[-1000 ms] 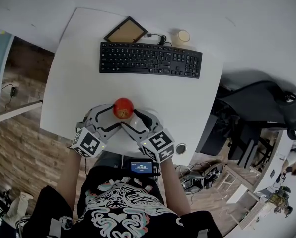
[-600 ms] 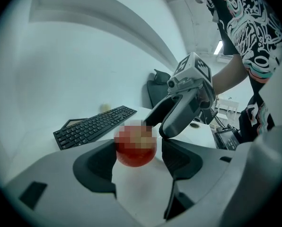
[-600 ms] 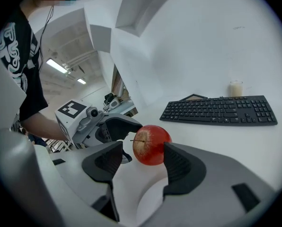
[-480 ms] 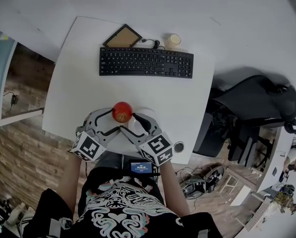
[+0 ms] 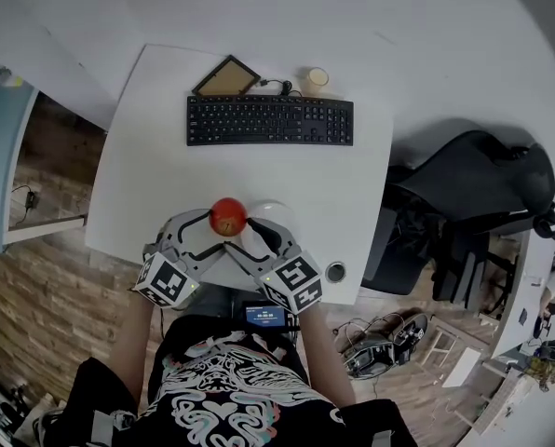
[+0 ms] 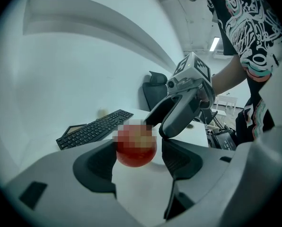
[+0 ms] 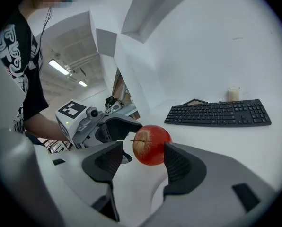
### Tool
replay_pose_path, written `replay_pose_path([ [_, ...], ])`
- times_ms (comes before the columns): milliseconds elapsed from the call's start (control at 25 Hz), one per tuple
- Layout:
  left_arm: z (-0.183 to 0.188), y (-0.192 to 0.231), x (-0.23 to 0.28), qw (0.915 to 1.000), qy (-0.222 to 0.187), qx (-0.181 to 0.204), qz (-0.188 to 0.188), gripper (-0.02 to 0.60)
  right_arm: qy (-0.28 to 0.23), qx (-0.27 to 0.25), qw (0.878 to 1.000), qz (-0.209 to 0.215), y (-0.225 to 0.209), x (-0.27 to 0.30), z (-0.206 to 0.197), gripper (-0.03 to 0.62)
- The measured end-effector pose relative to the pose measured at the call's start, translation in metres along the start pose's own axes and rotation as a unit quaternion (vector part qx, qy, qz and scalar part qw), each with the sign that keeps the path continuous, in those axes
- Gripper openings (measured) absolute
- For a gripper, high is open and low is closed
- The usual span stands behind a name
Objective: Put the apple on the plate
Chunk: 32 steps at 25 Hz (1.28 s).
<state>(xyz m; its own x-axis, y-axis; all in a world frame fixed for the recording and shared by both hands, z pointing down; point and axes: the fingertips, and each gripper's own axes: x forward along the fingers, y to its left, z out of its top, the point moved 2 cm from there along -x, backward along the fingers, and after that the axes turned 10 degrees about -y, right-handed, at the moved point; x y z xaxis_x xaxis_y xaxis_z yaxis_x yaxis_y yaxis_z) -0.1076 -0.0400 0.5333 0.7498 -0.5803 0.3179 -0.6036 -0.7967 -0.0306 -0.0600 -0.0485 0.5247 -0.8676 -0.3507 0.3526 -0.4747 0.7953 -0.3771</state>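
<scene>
Red round apple (image 5: 228, 216) sat between the tips of left tool (image 6: 138, 155) and right tool (image 7: 142, 157), both gaping wide, beside white round plate (image 5: 276, 214); transfer apparently in hand, next needing a joint shift over the plate.

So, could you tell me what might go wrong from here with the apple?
The apple sits at the tips of the left gripper and right gripper, with a gap beside one jaw of each; it could slip and roll. The grippers crowd together and might collide. The white plate barely shows against the white table, so the apple may miss it.
</scene>
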Motion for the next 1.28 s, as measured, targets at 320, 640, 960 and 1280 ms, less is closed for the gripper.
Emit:
replay_pose_path([
  [320, 0.008, -0.020, 0.017, 0.9995, -0.006, 0.008, -0.031, 0.291, -0.010, 0.005, 0.999, -0.034, -0.006, -0.027, -0.006, 0.282],
  [640, 0.016, -0.042, 0.040, 0.9965, -0.009, 0.026, -0.079, 0.291, -0.025, 0.024, 0.996, -0.079, -0.016, -0.058, -0.015, 0.282],
  [960, 0.021, -0.067, 0.056, 0.9922, -0.009, 0.033, -0.120, 0.291, -0.035, 0.043, 0.992, -0.116, -0.018, -0.087, -0.027, 0.282],
  [1280, 0.012, -0.084, 0.067, 0.9901, 0.000, 0.027, -0.138, 0.291, -0.031, 0.059, 0.989, -0.130, -0.022, -0.100, -0.044, 0.282],
])
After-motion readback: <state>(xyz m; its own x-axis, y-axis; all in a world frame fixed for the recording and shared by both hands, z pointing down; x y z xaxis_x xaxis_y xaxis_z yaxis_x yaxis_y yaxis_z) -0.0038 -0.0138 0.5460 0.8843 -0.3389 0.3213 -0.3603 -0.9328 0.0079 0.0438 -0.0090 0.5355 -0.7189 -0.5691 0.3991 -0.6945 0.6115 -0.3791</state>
